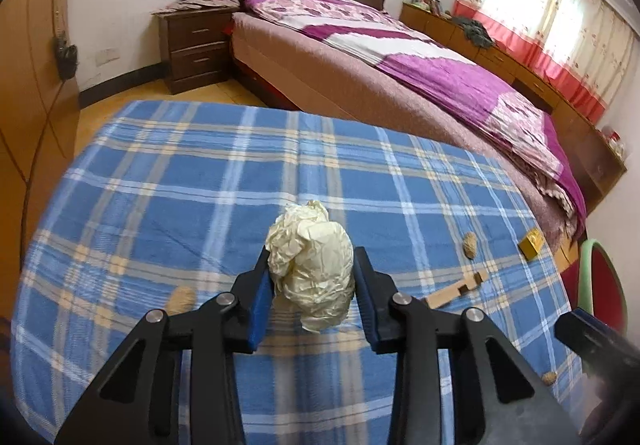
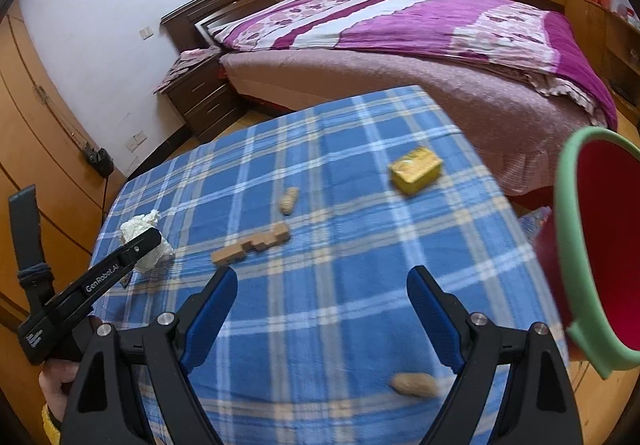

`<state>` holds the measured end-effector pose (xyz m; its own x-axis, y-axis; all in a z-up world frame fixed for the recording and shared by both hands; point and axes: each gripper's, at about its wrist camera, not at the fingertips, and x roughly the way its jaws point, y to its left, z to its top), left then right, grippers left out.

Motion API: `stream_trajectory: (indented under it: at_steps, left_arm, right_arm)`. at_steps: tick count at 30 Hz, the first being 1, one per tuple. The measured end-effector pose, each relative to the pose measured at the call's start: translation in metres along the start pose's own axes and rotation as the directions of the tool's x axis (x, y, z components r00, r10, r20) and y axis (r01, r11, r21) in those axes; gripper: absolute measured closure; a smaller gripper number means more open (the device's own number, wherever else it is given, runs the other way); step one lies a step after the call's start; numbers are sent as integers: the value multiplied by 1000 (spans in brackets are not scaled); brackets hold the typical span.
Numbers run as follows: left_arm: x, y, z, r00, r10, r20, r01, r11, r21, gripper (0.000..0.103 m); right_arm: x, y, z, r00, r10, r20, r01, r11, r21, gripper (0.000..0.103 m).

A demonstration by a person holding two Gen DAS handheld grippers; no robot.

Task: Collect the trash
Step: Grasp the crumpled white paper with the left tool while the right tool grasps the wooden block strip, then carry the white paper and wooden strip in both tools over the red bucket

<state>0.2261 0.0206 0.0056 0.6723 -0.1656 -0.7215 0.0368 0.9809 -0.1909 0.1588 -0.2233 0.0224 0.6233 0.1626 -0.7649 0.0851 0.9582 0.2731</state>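
My left gripper [image 1: 310, 265] is shut on a crumpled cream paper ball [image 1: 312, 265], held over the blue plaid table [image 1: 200, 173]. The same ball [image 2: 146, 241] and left gripper [image 2: 138, 245] show at the left of the right wrist view. My right gripper [image 2: 322, 285] is open and empty above the table [image 2: 340, 245]. Peanuts lie on the cloth [image 2: 289, 200] [image 2: 414, 385], with a notched wooden piece [image 2: 252, 241] and a small yellow box [image 2: 416, 169]. A red bin with a green rim [image 2: 600, 245] stands at the table's right edge.
A bed with a purple quilt [image 1: 400, 45] lies beyond the table, a dark nightstand [image 1: 196, 45] at its left. Wooden wardrobe doors [image 1: 32, 85] line the left side. Low cabinets [image 1: 520, 73] run under the curtained window.
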Motion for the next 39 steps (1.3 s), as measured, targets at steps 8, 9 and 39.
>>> stream_trajectory:
  at_steps: [8,9,39]
  left_arm:
    - [-12,21,5,999,30,40,-28,998,-63,65]
    - [-13,23,6,999,33,44,-30,997,-69,65]
    - [-26,24,7,997,16,77,-11,998,-70,65]
  right_arm:
    - [32,34,5,999,27,-29,-29,997,-70,14]
    - [37,38,5,999,26,-37,-29,996,-85,14]
    - [33,49,5,1000,9,-26,-13,988,-153,26]
